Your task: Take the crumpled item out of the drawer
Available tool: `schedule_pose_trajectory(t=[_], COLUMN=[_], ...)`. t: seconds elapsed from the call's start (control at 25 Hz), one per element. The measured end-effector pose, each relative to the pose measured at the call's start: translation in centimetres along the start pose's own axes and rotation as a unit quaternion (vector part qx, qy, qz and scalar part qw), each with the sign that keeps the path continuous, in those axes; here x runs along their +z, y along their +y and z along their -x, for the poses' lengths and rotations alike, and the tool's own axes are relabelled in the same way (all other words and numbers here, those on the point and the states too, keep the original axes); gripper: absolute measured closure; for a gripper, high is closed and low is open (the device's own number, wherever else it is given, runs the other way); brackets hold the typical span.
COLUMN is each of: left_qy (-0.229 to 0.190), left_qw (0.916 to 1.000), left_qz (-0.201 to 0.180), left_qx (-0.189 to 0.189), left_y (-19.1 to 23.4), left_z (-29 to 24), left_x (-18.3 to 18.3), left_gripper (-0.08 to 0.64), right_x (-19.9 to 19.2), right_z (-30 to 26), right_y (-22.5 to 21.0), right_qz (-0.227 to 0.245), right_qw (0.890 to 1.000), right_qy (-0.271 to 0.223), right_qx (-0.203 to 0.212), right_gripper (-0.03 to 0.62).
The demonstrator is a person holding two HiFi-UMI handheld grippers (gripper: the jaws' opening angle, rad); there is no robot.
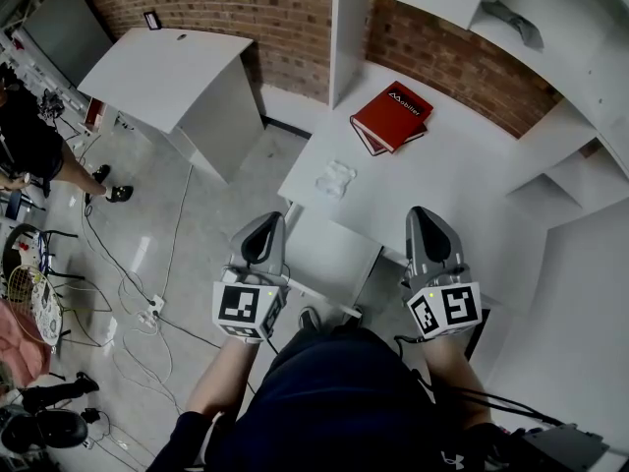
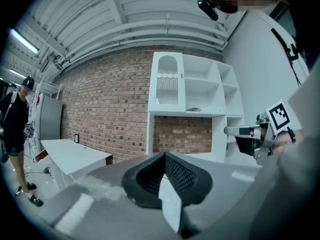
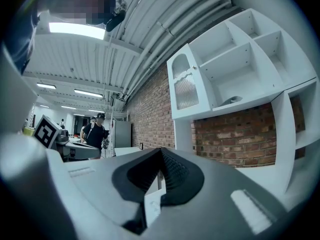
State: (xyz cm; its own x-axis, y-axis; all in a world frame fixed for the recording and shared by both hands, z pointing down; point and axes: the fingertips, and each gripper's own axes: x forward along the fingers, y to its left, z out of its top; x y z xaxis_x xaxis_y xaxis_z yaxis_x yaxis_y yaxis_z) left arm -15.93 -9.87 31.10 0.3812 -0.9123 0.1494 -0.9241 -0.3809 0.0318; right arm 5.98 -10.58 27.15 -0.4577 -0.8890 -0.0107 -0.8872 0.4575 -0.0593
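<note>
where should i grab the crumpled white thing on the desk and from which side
Probably pinch a raised fold near the middle of the crumpled white thing, coming from above: it lies low and loose on the flat desk, so a sideways approach would likely push it.

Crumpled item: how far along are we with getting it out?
Done, it seems: a crumpled white item already lies on the desk top, near the red books. In hand: nothing; the left hand-held gripper and right hand-held gripper are shut and empty, short of the desk. Left: probably nothing, though I cannot make out the drawer's state.
</note>
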Motion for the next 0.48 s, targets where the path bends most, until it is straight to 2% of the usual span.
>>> schedule_pose_trajectory(t=[0.48], left_qy=[-0.001], left_qw=[1.0], left_qz=[-0.006], left_qx=[-0.004], left_y=[-0.07], left_z=[-0.57], left_x=[-0.06], left_gripper=[0.557], right_x=[-0.2], right_z=[-0.34], right_y=[-0.23], right_qz=[-0.002], right_qw=[1.0], right_qy=[0.003], right_qx=[0.003], right_gripper=[0.591])
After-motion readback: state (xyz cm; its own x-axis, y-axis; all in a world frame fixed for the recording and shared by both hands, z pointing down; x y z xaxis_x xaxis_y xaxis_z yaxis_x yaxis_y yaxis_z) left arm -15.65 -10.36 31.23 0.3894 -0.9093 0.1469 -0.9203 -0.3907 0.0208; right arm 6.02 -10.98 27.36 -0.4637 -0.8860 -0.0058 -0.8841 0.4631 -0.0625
